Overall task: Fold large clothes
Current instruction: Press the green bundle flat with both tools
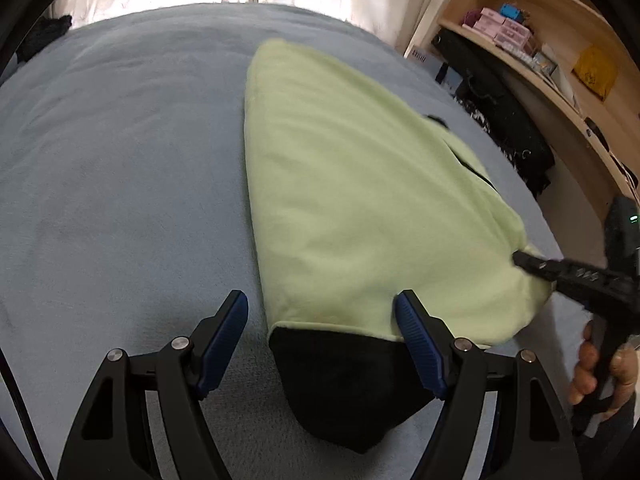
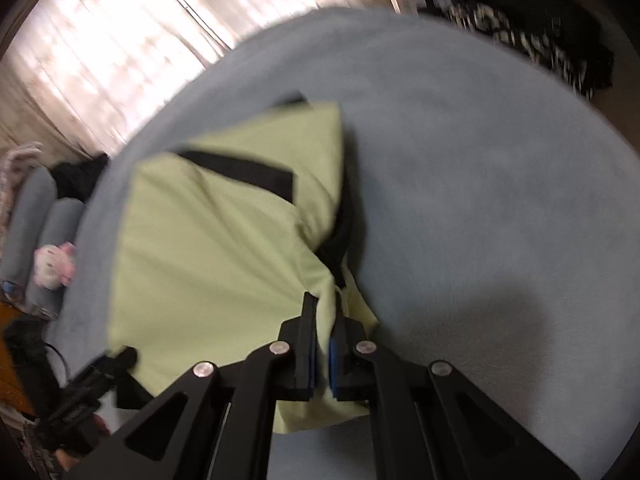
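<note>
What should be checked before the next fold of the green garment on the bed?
1. Right hand-held gripper shut on the green garment: ok, cloth is pinched between its pads.
2. Left hand-held gripper gripping: not ok, it stands open above the black cuff.
3. Garment lying flat on the blue blanket: ok, only slight ripples.
4. Blanket beside the garment free for folding: ok.
5. Black trim tucked in: cannot tell.

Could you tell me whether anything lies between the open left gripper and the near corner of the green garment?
Nothing visible does. The left gripper hangs open above the green garment, its black end directly between the fingers; the right gripper already pinches the other corner.
</note>
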`<state>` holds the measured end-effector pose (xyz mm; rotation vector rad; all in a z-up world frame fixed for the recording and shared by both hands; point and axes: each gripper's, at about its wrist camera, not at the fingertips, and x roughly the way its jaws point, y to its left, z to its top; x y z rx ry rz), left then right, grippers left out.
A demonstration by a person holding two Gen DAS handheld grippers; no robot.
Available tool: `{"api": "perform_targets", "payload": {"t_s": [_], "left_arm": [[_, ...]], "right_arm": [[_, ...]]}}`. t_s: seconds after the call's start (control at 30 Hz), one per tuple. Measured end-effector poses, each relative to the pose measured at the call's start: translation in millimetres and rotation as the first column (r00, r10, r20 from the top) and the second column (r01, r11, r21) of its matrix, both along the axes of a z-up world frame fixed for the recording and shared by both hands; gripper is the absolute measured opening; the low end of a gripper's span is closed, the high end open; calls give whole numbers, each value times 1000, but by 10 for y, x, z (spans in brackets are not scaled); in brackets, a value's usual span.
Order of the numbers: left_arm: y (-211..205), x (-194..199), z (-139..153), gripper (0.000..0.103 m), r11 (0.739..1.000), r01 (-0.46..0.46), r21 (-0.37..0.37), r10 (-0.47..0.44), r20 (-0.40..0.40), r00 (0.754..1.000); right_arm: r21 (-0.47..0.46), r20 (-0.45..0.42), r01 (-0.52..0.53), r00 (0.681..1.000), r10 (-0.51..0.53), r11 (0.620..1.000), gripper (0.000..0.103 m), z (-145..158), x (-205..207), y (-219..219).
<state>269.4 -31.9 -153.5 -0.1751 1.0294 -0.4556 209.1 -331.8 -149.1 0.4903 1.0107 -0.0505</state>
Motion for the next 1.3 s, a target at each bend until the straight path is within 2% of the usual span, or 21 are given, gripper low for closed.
{"api": "perform_targets", "payload": {"t_s": [0.07,0.13,0.27,0.47,0.6,0.8,0.83,0.87,0.97,1.03,1.1,1.2,1.3], "left_arm": [[19,-2,13,75,1000,1,-10,-1,-5,1000],[16,-9,57,75,1000,14,7,-14,14,1000],[1,55,197,75,999,36,19,-37,45,998],[46,419,315,75,1000,0,-15,0,38,999],[54,640,271,75,1000,-10,-27,10,6,1000],[65,696,250,75,999,-9,-32,9,-2,1000],[47,698,240,75,1000,-11,-26,11,2,1000],[35,692,232,75,1000,-10,-18,10,5,1000],[22,667,240,75,1000,-2,-4,2,18,1000],[0,672,240,75,1000,7,0,-7,25,1000],[-17,679,225,75,1000,10,3,-10,28,1000],[-27,703,176,75,1000,12,1,-12,26,1000],[-16,668,101,76,1000,20,-3,-20,22,1000]], "right_arm": [[74,-3,23,1000,-23,997,10,40,-3,-68],[131,39,16,999,-22,991,11,223,-17,-135],[115,84,26,996,-36,993,19,437,122,-219],[136,38,54,998,-59,989,19,248,691,-416],[129,3,60,998,-61,990,19,146,1017,-482],[114,-23,20,1000,-18,993,19,61,1347,-475],[100,-22,11,1000,-9,995,16,61,1361,-456],[59,-14,11,1000,-10,998,1,84,1369,-434],[-75,39,-8,999,11,997,1,245,1346,-311],[-204,108,-25,993,48,979,1,433,1319,-185],[-287,146,-42,985,87,957,1,535,1351,-101],[-349,118,-75,985,124,934,1,479,1489,-81],[-375,-3,-114,993,121,920,1,89,1622,-136]]}}
